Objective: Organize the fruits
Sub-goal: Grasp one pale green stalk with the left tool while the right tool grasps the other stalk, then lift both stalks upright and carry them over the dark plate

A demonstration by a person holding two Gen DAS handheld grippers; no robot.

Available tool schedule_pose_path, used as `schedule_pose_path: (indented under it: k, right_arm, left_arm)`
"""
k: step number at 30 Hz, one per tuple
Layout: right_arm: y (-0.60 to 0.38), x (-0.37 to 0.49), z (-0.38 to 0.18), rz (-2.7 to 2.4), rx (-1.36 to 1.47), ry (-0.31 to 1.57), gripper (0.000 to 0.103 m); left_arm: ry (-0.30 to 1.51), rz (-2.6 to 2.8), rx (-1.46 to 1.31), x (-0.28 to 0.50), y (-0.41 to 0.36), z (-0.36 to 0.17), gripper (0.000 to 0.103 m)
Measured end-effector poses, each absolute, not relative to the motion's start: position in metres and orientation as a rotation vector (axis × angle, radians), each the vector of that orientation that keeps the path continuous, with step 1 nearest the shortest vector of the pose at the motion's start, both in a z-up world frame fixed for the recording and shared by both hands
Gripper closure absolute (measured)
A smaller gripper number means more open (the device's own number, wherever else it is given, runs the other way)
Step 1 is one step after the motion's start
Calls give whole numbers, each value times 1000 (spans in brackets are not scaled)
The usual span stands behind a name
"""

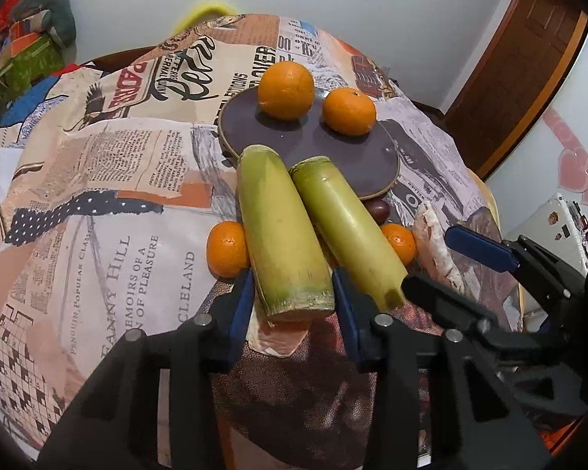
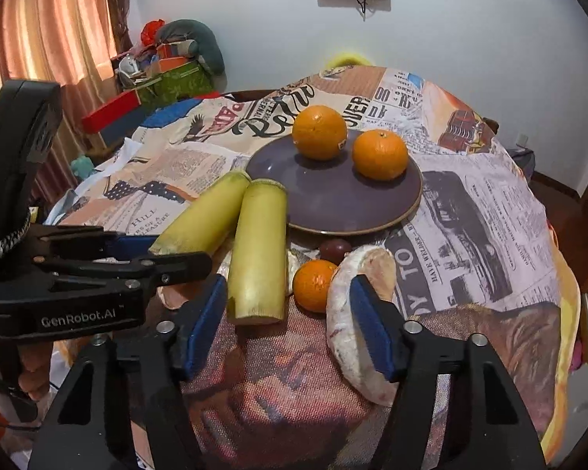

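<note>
My left tool (image 1: 294,293) clamped on a sugarcane piece (image 1: 282,231) nr bench front edge, my right tool (image 2: 286,313) spread wide, gripping nothing, w/ second cane piece (image 2: 260,250) between its fingers, two oranges (image 2: 319,132) on purple plate (image 2: 333,199) mid-bench.

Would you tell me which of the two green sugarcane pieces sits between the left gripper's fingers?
The left green sugarcane piece: the left gripper flanks its cut end, while the other piece lies outside, beside the right gripper.
</note>
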State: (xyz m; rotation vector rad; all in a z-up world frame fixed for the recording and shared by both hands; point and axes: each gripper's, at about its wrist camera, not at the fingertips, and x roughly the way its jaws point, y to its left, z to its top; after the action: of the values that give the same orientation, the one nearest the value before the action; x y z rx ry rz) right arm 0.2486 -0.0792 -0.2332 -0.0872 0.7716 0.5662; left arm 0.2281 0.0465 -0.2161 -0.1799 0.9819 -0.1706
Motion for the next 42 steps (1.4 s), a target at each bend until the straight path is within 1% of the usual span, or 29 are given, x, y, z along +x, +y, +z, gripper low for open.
schedule_pose_path:
  k: [1,8,14,17,18,20,21,22,35,42]
  right_arm:
    - [-80,249,-232,575,-80,773,48]
    - [-65,250,-234,623,-84,790,49]
    - [-56,256,-251,632,-67,849,49]
    - [-54,255,-250,621,-74,838,49]
    - [-53,255,-250,619,-79,838,50]
    - [-51,255,-250,603,-104,835,59]
    - [-50,252,-250,588,-123,832,67]
    - [-51,252,-251,580,-130,831,68]
    - [-77,223,-250,622,-80,887,69]
    - [-87,207,-248,643,-79,923,68]
  left_arm:
    - [979,-168,-180,226,48,-215,65]
    - [942,-171,-181,202,65,-200,67]
    - [958,-170,-130,182,67,-208,67]
    - [984,-171,-122,178,67,-218,67]
    - [994,-170,-123,178,67,-221,67]
    - [1002,-163,-127,177,66,-226,67]
    - [997,-159,-126,175,65,-226,67]
    - [994,-159,-128,174,65,-226,67]
    - [1015,-167,-143,148,71,-226,67]
    - [1022,-168,-146,147,73,-222,66]
